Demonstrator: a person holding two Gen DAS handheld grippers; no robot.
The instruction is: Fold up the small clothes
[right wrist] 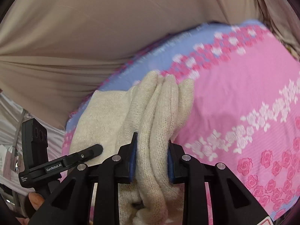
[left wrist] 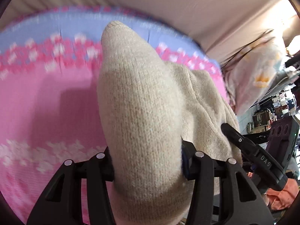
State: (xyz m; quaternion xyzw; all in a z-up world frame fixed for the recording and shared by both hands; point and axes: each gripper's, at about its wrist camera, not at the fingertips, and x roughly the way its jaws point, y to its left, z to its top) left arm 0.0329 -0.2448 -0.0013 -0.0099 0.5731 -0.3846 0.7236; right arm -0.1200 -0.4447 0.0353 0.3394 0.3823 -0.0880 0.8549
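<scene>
A cream knitted garment is held between both grippers above a pink and blue flowered cloth. My left gripper is shut on a thick fold of the cream knit, which bulges forward over the fingers. In the right wrist view, my right gripper is shut on several bunched folds of the same cream knit, its blue pads pressing both sides. The right gripper also shows at the right in the left wrist view, against the knit. The left gripper shows at the lower left of the right wrist view.
The pink and blue flowered cloth lies on a beige sheet. A pale printed pillow lies at the right. Shelves with clutter stand beyond it. An orange cloth lies at the lower right.
</scene>
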